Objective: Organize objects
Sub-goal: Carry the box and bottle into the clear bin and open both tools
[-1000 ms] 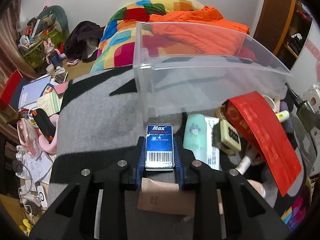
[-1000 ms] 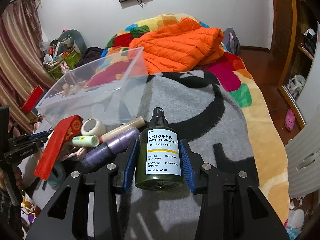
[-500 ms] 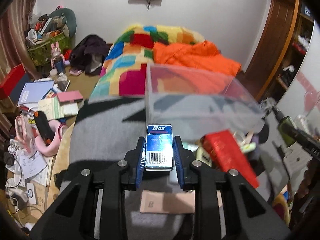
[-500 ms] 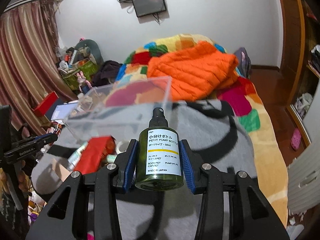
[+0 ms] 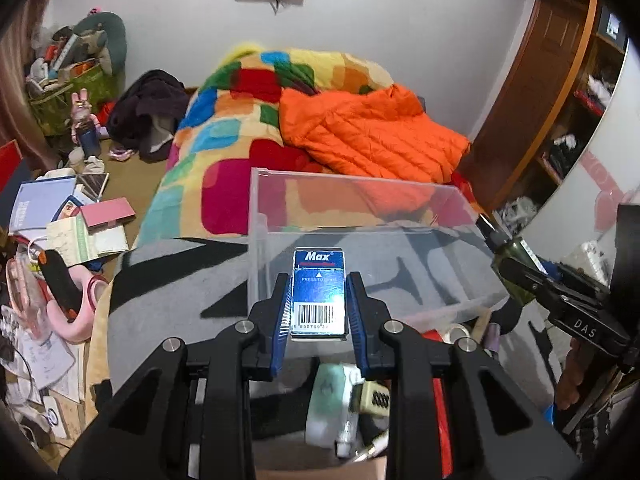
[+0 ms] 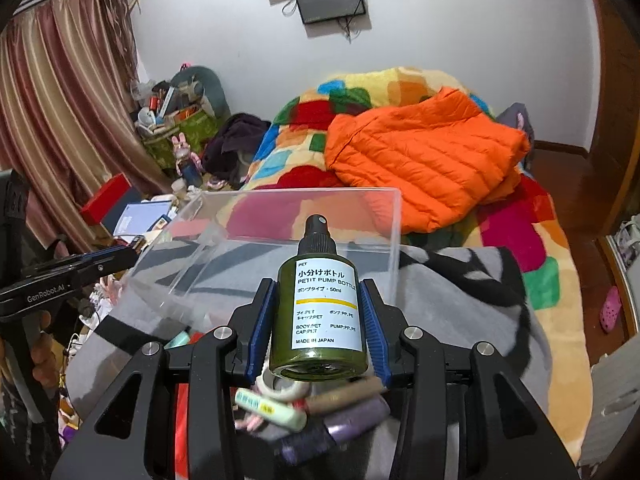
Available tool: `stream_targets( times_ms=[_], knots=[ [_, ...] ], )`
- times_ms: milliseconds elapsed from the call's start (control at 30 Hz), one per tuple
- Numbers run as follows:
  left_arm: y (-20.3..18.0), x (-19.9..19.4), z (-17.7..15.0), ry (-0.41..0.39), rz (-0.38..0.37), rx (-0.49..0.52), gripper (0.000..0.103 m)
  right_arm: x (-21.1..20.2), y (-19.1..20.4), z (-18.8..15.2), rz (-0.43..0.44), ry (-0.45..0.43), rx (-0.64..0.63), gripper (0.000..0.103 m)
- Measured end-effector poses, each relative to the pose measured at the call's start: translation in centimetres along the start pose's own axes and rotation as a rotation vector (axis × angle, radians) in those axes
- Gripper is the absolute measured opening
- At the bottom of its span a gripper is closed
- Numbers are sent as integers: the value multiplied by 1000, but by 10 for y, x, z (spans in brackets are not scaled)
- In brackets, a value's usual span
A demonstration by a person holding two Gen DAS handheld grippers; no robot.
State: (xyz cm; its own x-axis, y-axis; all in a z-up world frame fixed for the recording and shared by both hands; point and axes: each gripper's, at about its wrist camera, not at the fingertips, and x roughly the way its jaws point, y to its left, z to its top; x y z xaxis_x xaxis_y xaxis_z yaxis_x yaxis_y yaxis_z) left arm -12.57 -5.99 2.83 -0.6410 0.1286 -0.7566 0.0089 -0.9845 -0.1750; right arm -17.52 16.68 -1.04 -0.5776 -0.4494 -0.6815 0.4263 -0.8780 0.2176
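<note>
Both tools had risen since the earlier frames, so the clear plastic bin (image 5: 360, 216) on the bed's grey blanket (image 5: 168, 300) looked farther below. Left tool (image 5: 319, 308) clamped a blue Max staple box (image 5: 319, 292); right tool (image 6: 319, 324) clamped a green pump bottle (image 6: 320, 308).

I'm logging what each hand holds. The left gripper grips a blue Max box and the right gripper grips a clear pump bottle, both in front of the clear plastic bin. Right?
Not quite: the pump bottle in the right gripper is dark green, as the right wrist view shows. The left gripper does grip the blue Max box, in front of the clear plastic bin.
</note>
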Motion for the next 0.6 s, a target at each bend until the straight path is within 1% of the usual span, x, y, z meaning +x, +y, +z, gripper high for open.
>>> stream_targets(
  times_ms=[100,267,433,600],
  knots=[
    [-7,18,9,38,19,39,27,16,2,8,-4,33,-16,38],
    [-14,46,18,105,20,70,27,40,8,16,-10,93,-37,38],
    [-18,66,20,146,39,91,27,55,14,16,-18,130,-72,38],
    [-18,78,19,178,29,104,27,65,21,12,-28,171,-103,39]
  ],
)
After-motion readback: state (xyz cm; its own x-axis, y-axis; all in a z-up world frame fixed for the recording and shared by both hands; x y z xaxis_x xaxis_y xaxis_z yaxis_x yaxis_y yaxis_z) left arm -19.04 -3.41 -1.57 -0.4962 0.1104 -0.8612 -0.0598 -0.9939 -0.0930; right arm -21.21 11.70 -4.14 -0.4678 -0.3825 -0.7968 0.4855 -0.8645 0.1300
